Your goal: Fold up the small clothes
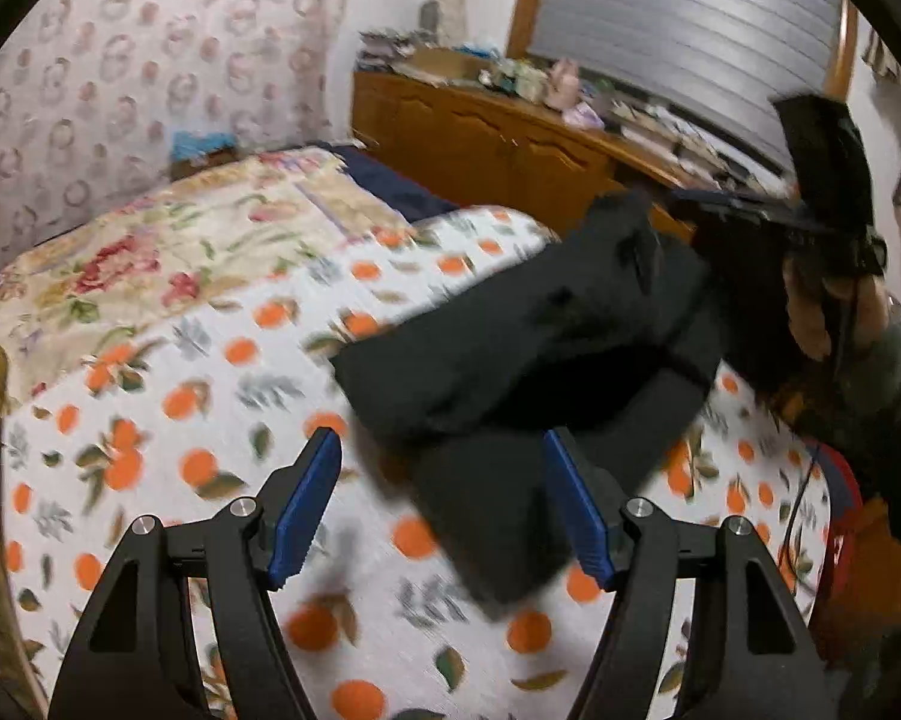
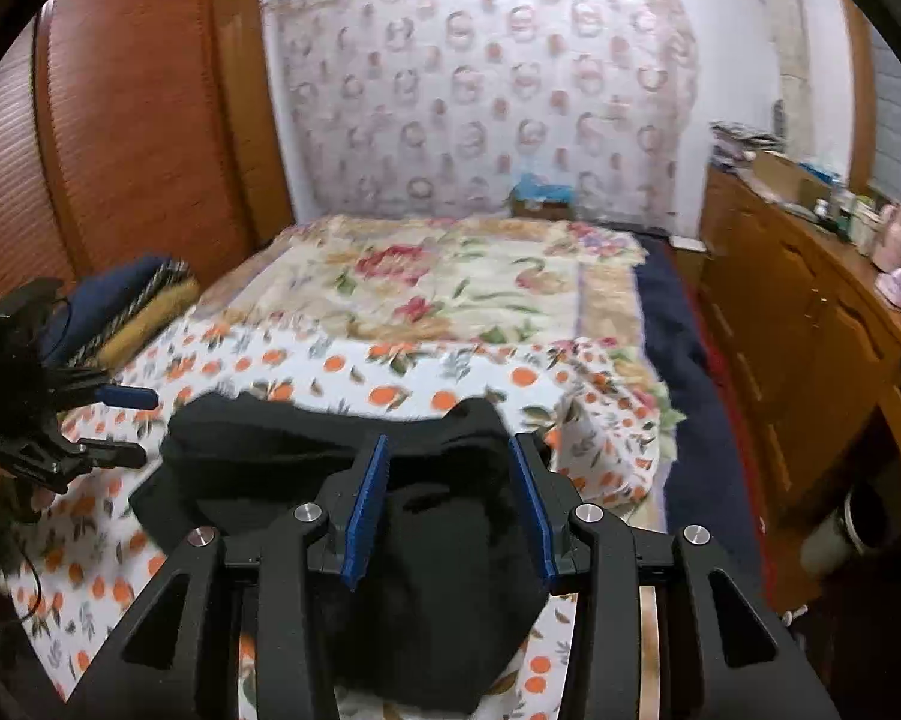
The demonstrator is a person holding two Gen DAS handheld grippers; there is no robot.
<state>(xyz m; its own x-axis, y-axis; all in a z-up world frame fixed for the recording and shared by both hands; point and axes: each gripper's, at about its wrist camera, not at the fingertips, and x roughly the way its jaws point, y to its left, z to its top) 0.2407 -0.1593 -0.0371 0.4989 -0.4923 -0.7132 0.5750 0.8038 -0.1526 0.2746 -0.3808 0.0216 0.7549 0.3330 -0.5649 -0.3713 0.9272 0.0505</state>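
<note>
A small black garment (image 1: 510, 330) lies crumpled on the orange-print sheet (image 1: 198, 420) at the near end of the bed. One flap of it reaches toward me between the fingers of my left gripper (image 1: 441, 444), which stands open just above the sheet, and its blue pads (image 1: 306, 504) do not press the cloth. In the right wrist view the garment (image 2: 258, 450) fills the space under and between the fingers of my right gripper (image 2: 449, 444), whose jaws stand apart without pinching it. The left gripper (image 2: 129, 426) shows there at the far left, open and beside the cloth's edge.
A floral blanket (image 2: 450, 282) covers the far half of the bed. A wooden dresser (image 2: 798, 300) with clutter on top runs along the right, and a wooden wardrobe (image 2: 138, 120) stands on the left. Folded fabrics (image 2: 132, 300) are stacked at the bed's left edge. A hand (image 1: 810, 312) holds the other gripper.
</note>
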